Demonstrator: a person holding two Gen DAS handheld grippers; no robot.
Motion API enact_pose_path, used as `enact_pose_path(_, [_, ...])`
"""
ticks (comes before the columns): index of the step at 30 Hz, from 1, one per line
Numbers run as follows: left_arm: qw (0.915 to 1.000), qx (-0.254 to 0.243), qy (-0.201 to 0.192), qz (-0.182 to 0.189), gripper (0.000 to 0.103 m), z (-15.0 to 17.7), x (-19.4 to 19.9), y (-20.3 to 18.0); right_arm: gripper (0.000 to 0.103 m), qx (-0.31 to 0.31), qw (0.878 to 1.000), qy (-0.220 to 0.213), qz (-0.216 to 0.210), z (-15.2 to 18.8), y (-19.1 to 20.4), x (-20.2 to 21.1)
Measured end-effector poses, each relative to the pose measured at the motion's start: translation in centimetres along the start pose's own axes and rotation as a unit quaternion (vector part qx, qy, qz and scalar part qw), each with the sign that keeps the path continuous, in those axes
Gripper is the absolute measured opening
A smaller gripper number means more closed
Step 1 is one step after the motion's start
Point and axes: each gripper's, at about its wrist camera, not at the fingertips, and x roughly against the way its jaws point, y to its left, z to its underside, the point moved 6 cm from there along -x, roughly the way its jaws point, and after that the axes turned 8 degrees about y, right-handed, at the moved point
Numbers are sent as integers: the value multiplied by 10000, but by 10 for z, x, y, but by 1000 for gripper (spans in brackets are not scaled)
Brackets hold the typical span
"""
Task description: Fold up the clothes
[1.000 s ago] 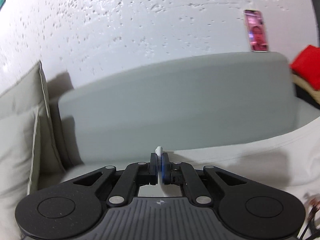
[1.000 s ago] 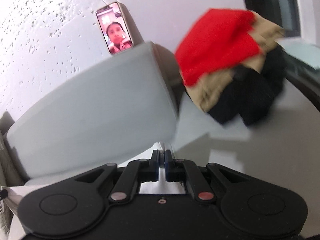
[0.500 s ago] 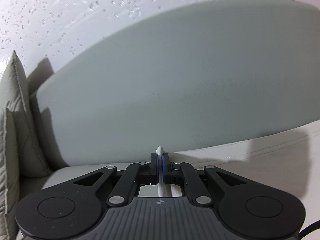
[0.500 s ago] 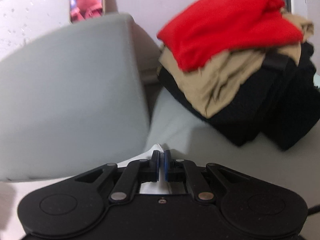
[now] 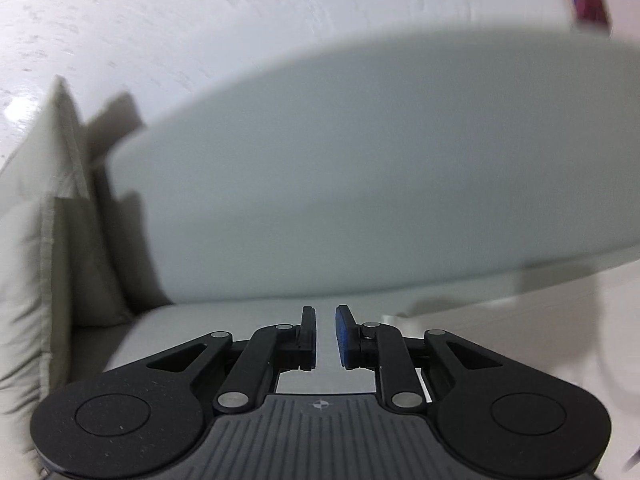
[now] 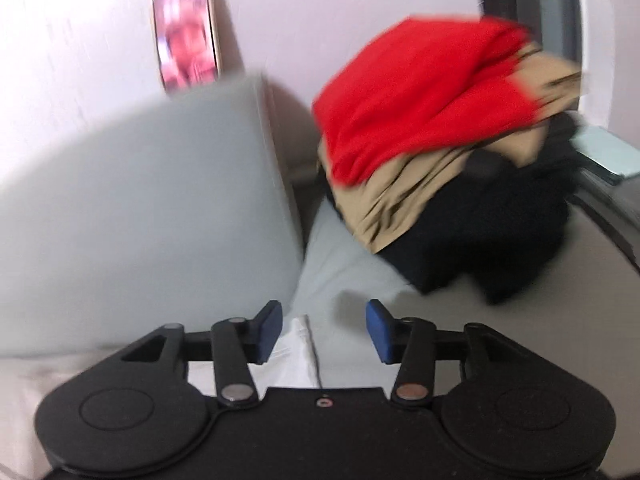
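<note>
A white garment [image 6: 296, 350] lies on the sofa seat, its corner showing below and between the fingers of my right gripper [image 6: 323, 322], which is open and holds nothing. In the left wrist view the same white garment [image 5: 552, 320] spreads over the seat at the right. My left gripper [image 5: 325, 322] is open by a narrow gap, with only bare seat between its pads. Both views are blurred by motion.
A grey sofa backrest [image 5: 360, 168] fills the left wrist view, with a beige cushion [image 5: 32, 264] at the left. A pile of red, tan and black clothes [image 6: 440, 160] sits at the seat's right end. A phone [image 6: 186, 56] leans on the wall above the backrest [image 6: 140, 200].
Both grippers have opened and let go of the white garment, which now lies on the seat. The right gripper has opened wider than the left.
</note>
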Motion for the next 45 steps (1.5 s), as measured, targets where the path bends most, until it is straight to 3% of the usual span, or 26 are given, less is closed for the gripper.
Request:
enact_pose_path(6, [9980,-65,-485,390,26,36,141,58,66,-107,9969,-197,-761,-2,-20,138])
enact_pose_path(10, [9958,212,-337,827,27,72,173,60,78,33,9920,-120,-1253,22,-23,198])
enact_pose_path(13, [9931,368,51,1115,24,108,161,30,77,42,9877,309,-1534,51,-22,190])
enact_pose_path(14, [9918,437,229,1178,12,120,151,17,63,94,9879,397,-1497,63,-20,175])
enact_pose_path(15, [9902,503,407,1236,4,129,138,2,34,146,9880,486,-1460,74,-18,161])
enact_pose_path(17, [9890,530,610,1236,2,141,116,-21,12,199,9884,711,-1326,97,-15,129])
enact_pose_path(20, [9892,518,718,1170,2,149,89,-41,12,174,9873,1036,-1194,124,-7,82])
enact_pose_path(23, [9892,507,825,1104,3,156,63,-61,13,233,9810,1260,-1456,143,8,45])
enact_pose_path(25, [9914,269,1032,763,3,159,43,-66,13,248,9767,1447,-1564,154,16,23])
enact_pose_path(27, [9893,154,1425,281,3,171,25,-63,11,473,9790,1572,-1209,163,19,10])
enact_pose_path(28, [9894,157,1424,236,3,171,25,-61,10,663,9818,1457,-1018,162,18,6])
enact_pose_path(30, [9909,189,1309,256,3,168,31,-56,0,773,9874,1318,-403,156,5,3])
enact_pose_path(32, [9922,221,1194,275,3,166,37,-52,0,725,9891,1277,106,152,-13,2])
enact_pose_path(36, [9944,285,964,315,4,161,48,-43,0,667,9905,1084,522,144,-18,28])
enact_pose_path(41, [9964,365,675,363,9,155,63,-32,7,-61,9946,1011,-245,137,-27,65])
enact_pose_path(45, [9971,387,557,334,15,152,70,-25,13,-166,9897,856,-1134,137,-8,65])
